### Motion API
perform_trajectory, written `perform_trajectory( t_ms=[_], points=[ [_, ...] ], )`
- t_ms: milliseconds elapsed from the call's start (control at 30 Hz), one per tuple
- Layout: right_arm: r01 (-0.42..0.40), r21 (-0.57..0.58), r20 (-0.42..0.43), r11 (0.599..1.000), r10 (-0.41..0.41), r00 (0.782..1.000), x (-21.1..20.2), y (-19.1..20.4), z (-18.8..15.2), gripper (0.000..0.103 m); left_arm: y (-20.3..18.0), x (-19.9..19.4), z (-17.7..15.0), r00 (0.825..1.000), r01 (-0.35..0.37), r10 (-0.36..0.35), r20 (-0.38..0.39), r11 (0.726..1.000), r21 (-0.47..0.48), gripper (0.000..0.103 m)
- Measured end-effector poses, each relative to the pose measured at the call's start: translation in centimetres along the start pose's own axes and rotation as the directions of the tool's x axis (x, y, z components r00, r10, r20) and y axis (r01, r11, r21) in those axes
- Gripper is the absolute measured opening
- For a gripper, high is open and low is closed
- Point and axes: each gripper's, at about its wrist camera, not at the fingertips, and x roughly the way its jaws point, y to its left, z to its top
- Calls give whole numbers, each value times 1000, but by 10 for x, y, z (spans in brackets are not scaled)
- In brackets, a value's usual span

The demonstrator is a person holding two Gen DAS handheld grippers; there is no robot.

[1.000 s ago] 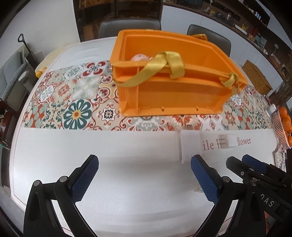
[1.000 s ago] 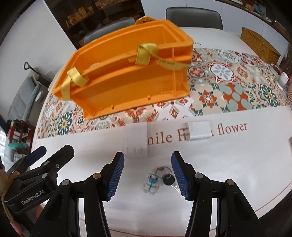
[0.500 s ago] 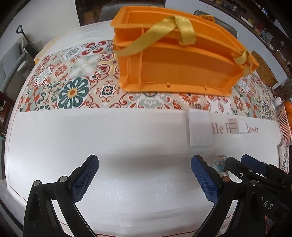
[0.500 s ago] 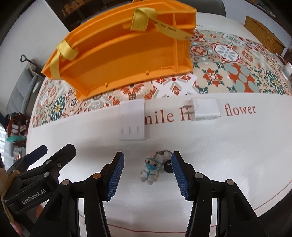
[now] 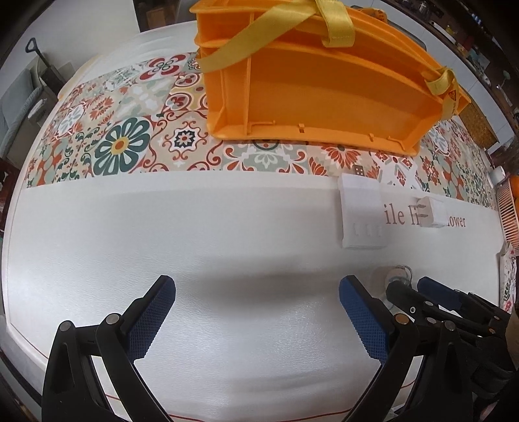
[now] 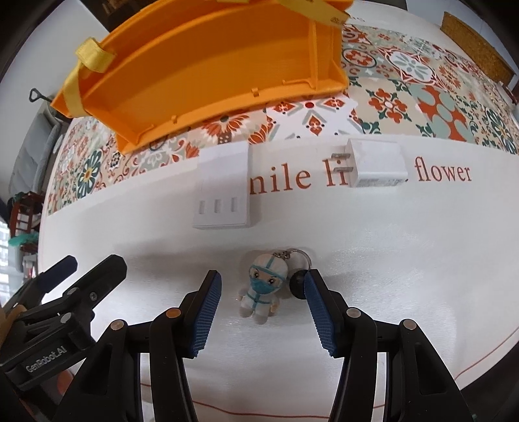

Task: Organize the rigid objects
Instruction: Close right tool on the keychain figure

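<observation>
You see a bench (image 5: 227, 227) with a white textured cover and a wide band of coloured tile pattern (image 5: 123, 142) across it. Red letters (image 6: 444, 173) are printed on the white part. Behind the bench there is a white wall (image 5: 81, 29), and dark shelves (image 5: 460, 35) stand far at the right. A woven basket (image 6: 476, 48) sits near the far edge.

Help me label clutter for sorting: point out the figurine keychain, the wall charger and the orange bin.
figurine keychain (image 6: 261, 292): right wrist view, on the doll's body.
wall charger (image 6: 378, 162): right wrist view, on its white top face.
orange bin (image 5: 324, 87): left wrist view, on its inner wall.
</observation>
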Motion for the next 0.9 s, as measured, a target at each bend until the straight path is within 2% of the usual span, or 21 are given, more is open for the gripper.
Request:
perform_trajectory(
  t_ms=[567, 667, 733, 900],
  points=[
    [30, -19, -10, 999, -31, 999, 15, -2, 1, 54, -2, 12, -2, 1000, -4, 4, -29, 1000, 2, 103],
    [28, -35, -14, 999, -28, 999, 17, -1, 0, 43, -1, 13, -2, 999, -8, 8, -31, 1000, 1, 103],
    [23, -37, -6, 999, -23, 1000, 16, -1, 0, 41, -1, 13, -1, 999, -8, 8, -31, 1000, 3, 103],
    [-7, -59, 31, 998, 9, 999, 9, 0, 4, 31, -4, 14, 0, 999, -5, 5, -33, 1000, 14, 103]
  ],
)
